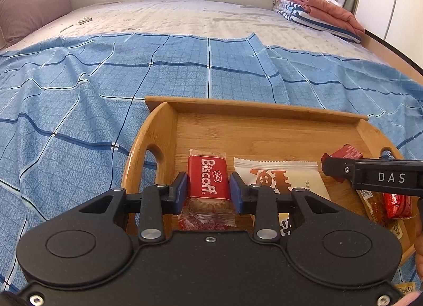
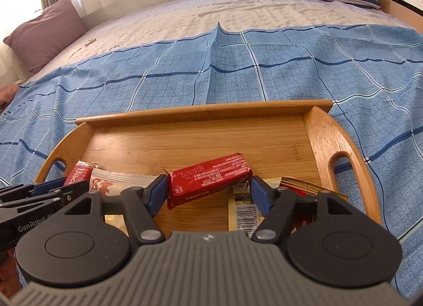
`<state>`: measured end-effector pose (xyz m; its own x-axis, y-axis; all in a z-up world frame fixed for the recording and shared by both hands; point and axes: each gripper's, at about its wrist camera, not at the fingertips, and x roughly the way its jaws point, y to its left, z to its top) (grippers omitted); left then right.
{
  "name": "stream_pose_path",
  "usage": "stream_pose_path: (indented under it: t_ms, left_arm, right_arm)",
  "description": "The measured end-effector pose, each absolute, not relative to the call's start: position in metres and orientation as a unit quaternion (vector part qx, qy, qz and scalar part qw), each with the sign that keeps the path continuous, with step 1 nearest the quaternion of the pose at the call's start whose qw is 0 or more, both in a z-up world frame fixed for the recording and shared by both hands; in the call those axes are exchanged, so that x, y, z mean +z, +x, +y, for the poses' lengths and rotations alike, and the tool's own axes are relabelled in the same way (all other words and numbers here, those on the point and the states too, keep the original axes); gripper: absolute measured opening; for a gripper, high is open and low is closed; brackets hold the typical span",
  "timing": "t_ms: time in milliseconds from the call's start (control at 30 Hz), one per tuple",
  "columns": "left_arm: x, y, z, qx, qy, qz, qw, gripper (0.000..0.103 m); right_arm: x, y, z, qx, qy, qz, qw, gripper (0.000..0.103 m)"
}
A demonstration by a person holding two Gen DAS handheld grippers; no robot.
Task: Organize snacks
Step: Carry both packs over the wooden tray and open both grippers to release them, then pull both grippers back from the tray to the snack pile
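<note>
A bamboo tray (image 1: 264, 113) sits on a blue checked cloth on a bed; it also shows in the right wrist view (image 2: 201, 113). My left gripper (image 1: 208, 191) is shut on a red Biscoff packet (image 1: 208, 177) over the tray's left side. A white snack packet (image 1: 280, 173) lies beside it. My right gripper (image 2: 208, 193) is shut on a red wrapped bar (image 2: 208, 180), held slanted over the tray. In the left wrist view the right gripper (image 1: 327, 167) comes in from the right. The left gripper (image 2: 63, 187) shows at the left in the right wrist view.
More packets lie at the tray's near right: a yellow barcode packet (image 2: 243, 213) and a gold-striped packet (image 2: 312, 189). Folded clothes (image 1: 317, 12) sit at the bed's far right, a mauve pillow (image 1: 31, 1) at the far left. A small object (image 1: 85, 20) lies on the mattress.
</note>
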<state>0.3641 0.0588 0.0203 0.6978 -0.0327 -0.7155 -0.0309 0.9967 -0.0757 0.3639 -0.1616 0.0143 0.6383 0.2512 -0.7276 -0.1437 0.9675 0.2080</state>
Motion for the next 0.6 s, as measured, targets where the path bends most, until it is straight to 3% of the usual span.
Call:
stream_pose_path:
  t_ms: [100, 300, 600]
  left_arm:
    - [0.024, 0.36, 0.056, 0.0, -0.034, 0.38, 0.924, 0.05]
    - [0.037, 0.347, 0.053, -0.004, -0.02, 0.36, 0.933, 0.077]
    - [0.055, 0.309, 0.046, -0.026, -0.004, 0.338, 0.941, 0.088]
  right_arm:
    - [0.017, 0.361, -0.164, 0.114, 0.076, 0.405, 0.904, 0.08]
    - [0.028, 0.352, -0.165, 0.122, 0.074, 0.392, 0.909, 0.085]
    - [0.05, 0.319, -0.175, 0.135, 0.061, 0.366, 0.919, 0.091]
